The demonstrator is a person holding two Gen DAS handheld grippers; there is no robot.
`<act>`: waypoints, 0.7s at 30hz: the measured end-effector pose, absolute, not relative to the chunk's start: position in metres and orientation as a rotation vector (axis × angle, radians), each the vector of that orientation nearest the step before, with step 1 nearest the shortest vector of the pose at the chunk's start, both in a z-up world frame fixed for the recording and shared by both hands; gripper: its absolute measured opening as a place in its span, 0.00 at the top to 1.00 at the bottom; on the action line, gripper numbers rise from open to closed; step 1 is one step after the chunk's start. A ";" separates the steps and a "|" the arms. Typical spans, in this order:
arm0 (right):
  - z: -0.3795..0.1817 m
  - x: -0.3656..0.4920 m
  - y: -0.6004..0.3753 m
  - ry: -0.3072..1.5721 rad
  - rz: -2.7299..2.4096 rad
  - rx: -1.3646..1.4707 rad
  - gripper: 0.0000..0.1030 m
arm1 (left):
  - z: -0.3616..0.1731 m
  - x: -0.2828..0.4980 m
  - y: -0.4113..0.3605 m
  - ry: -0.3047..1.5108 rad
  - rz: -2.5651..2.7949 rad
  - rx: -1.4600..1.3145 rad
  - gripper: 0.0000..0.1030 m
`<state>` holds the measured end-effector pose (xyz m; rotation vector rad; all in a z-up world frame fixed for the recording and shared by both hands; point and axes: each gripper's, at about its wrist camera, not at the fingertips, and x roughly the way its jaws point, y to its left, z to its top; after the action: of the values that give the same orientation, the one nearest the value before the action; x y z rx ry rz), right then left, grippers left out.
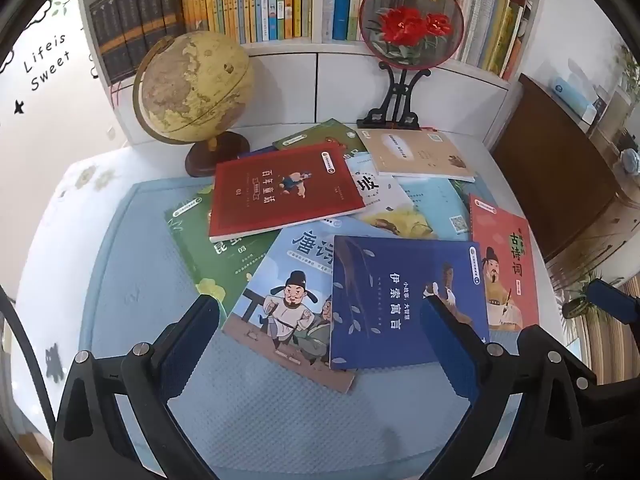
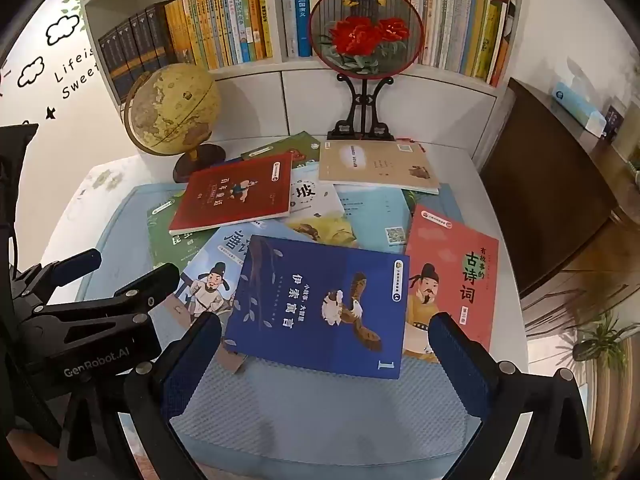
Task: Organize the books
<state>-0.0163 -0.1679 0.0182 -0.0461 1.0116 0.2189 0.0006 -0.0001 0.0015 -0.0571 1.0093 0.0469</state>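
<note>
A loose spread of books lies on a mat (image 2: 120, 216) on the table (image 2: 472, 184): the bird-cover book (image 2: 320, 308) lies nearest, overlapping the running-man book (image 2: 212, 276) to its left, with the seated-scholar book (image 2: 452, 276) to its right. Farther back, the top-left book (image 2: 236, 196) rests on others. Behind them stand a globe (image 2: 172, 108) at left and a fan on a stand (image 2: 366, 32) at right, before the bookshelf (image 2: 276, 66).

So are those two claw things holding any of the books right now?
No. Both the left gripper and right gripper are open and empty, above the dark blue book.
</note>
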 end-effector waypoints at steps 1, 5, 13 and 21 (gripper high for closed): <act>0.019 -0.017 -0.169 1.008 0.222 -0.040 0.00 | 0.003 0.001 0.000 1.003 0.055 -0.053 0.03; 0.020 -0.017 -0.168 1.003 0.228 -0.015 0.00 | 0.008 0.002 -0.003 0.983 0.071 -0.034 0.03; 0.018 -0.017 -0.170 1.014 0.280 -0.018 0.11 | 0.004 0.000 -0.005 0.976 0.008 -0.048 0.04; 0.022 -0.020 -0.167 1.014 0.262 -0.040 0.12 | 0.009 -0.003 -0.006 0.947 0.030 -0.031 0.04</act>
<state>-0.0202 -0.1666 0.0217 -0.0405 1.0142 0.2615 -0.0032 -0.0061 0.0093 -0.0309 0.9470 0.0302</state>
